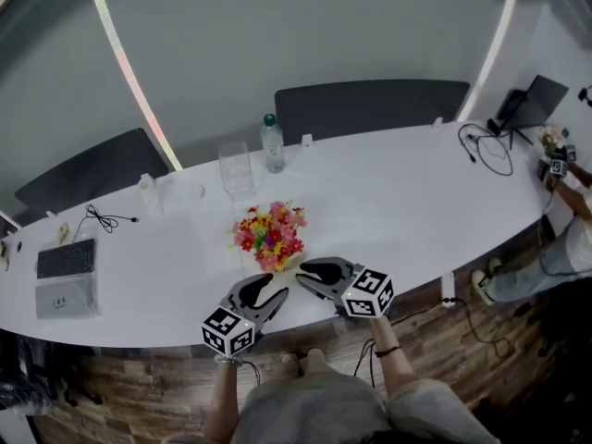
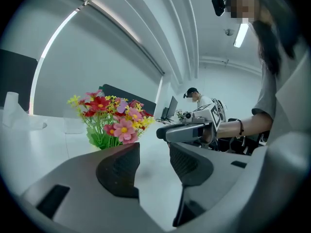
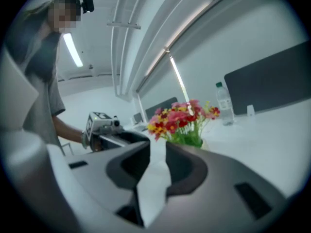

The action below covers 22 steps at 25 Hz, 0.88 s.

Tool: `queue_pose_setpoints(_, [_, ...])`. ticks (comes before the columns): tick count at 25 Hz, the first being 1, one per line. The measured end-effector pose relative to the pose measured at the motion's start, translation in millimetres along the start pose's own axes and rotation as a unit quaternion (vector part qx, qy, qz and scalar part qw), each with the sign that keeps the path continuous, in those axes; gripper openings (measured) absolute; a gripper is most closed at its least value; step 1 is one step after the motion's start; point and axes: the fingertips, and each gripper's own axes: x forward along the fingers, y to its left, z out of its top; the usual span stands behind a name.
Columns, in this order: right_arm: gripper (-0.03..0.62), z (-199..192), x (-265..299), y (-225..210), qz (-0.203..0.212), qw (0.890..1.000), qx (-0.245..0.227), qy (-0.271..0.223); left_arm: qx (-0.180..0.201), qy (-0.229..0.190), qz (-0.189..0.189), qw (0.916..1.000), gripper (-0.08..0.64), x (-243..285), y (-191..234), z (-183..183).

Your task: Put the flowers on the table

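A bunch of red, pink and yellow flowers [image 1: 270, 234] with green stems stands on the long white table [image 1: 416, 211], near its front edge. Both grippers hover just in front of it, apart from it, over the table edge. My left gripper [image 1: 275, 289] points at the flowers [image 2: 112, 120] from the lower left; its jaws stand apart with nothing between them [image 2: 154, 149]. My right gripper [image 1: 303, 272] sits at the bunch's lower right. Only a narrow gap separates its jaws [image 3: 158, 147], bare table shows through, and the flowers [image 3: 183, 118] lie beyond the tips.
Behind the flowers stand a clear glass [image 1: 236, 167] and a water bottle [image 1: 272, 143]. A keyboard [image 1: 67, 259] and a cable [image 1: 106, 218] lie at the left. Two dark chairs [image 1: 370, 104] stand along the far side. At the right end are a cable loop [image 1: 490, 151] and another person [image 1: 564, 239].
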Motion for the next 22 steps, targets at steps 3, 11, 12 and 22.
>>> queue_pose_setpoints(3, [0.09, 2, -6, 8, 0.002, 1.0, -0.001, -0.008, 0.005, -0.002, -0.003, 1.0, 0.174, -2, -10, 2])
queue_pose_setpoints(11, [0.056, 11, -13, 30, 0.011, 1.0, -0.015, -0.025, 0.026, -0.014, -0.008, 0.9995, 0.091, -8, -30, 12])
queue_pose_setpoints(12, [0.054, 12, -14, 32, 0.012, 0.999, -0.018, -0.025, 0.029, -0.015, -0.009, 0.9994, 0.089, -8, -32, 13])
queue_pose_setpoints(22, [0.036, 26, -21, 51, 0.022, 0.998, -0.038, -0.037, 0.055, -0.026, -0.021, 0.9979, 0.049, -15, -44, 30])
